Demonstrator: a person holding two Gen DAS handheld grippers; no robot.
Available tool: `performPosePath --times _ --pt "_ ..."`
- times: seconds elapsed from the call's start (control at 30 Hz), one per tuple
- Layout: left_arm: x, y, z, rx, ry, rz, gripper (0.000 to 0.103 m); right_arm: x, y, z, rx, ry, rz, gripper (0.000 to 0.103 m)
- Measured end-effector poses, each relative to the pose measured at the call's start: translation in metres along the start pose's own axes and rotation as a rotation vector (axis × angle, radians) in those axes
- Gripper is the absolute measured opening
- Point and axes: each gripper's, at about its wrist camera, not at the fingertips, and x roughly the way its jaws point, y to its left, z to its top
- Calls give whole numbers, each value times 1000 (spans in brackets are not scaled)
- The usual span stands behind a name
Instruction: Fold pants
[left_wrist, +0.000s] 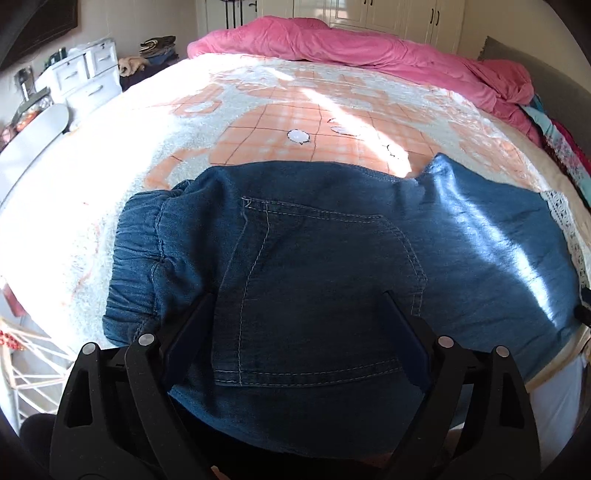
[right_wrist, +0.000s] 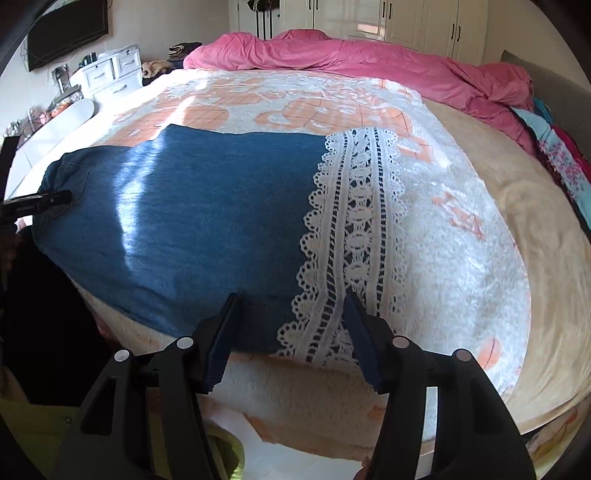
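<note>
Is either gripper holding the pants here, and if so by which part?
Nothing is held. The left gripper stands open over the pants near the back pocket; the right gripper is open above the lace hem.

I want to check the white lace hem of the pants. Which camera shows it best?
The right wrist view: the lace hem runs across the middle of the picture, its full scalloped band visible at the end of the denim pants. The left wrist view shows only a sliver of lace at its right edge.

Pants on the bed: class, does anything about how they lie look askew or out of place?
Mostly tidy. The pants lie flat on the blanket, but their near edge overhangs the bed's side, and the waistband is bunched.
</note>
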Motion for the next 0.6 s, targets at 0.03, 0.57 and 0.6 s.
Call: performPosePath --times 0.03,0.57,0.6 --pt "1 -1 -1 4 1 0 85 1 -1 -2 7 -5 4 55" --pt "-43 -41 11 70 -91 -79 88 -32 3 7 5 -90 3 57" --pt "-44 -51 11 90 -87 -100 88 -31 5 8 1 -89 9 57"
